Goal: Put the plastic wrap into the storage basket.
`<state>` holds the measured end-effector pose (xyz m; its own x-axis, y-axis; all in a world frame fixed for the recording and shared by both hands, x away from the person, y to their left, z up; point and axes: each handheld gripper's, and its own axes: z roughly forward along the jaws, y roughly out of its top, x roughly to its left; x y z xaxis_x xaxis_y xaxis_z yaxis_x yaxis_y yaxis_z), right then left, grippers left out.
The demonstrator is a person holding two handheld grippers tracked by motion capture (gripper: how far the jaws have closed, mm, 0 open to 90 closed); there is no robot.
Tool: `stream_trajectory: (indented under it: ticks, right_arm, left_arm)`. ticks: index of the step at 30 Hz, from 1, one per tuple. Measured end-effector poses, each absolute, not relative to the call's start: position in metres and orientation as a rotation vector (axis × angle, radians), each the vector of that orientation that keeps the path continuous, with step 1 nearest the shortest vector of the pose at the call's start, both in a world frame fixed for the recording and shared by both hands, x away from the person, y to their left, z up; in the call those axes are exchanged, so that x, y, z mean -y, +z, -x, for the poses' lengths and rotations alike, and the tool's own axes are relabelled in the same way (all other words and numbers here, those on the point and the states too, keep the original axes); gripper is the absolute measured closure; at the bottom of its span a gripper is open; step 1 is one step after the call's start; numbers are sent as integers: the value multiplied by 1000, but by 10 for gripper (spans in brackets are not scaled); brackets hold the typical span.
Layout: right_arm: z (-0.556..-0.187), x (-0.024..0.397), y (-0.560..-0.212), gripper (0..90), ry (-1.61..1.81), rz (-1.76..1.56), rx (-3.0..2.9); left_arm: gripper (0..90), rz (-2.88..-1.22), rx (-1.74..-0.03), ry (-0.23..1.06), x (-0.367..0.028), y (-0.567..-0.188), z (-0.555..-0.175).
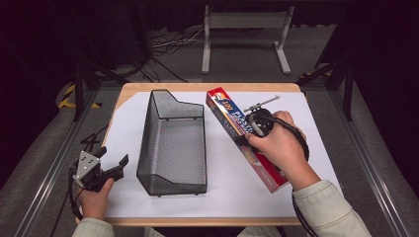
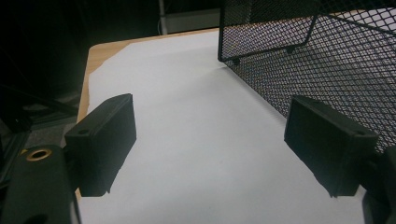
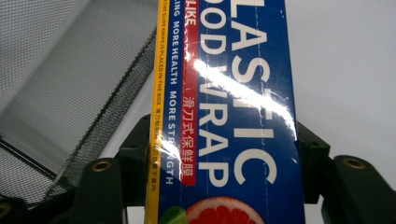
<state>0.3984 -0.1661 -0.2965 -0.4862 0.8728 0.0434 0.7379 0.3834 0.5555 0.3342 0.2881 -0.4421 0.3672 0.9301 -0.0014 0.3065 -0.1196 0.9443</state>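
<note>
The right gripper (image 1: 245, 132) has its jaws clenched on the plastic wrap box (image 3: 233, 116), which lies slanted just to the right of the black mesh basket (image 1: 173, 143) on the white-covered tabletop (image 1: 227, 192). At the basket's near left corner, the left gripper (image 1: 109, 159) hangs with jaws released, nothing between them.

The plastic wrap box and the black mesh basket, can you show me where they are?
plastic wrap box (image 1: 232, 120), high view, on its upper blue and red part.
black mesh basket (image 1: 172, 148), high view, on its mesh bottom.
</note>
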Motion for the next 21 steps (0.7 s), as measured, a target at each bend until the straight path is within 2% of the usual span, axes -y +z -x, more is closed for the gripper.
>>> stream_trajectory:
  ticks: [21]
  right_arm:
    - [-395, 106, -292, 393, 830, -1404, -2419]
  left_arm:
    - [174, -1642, -1118, 800, -289, -441, -331]
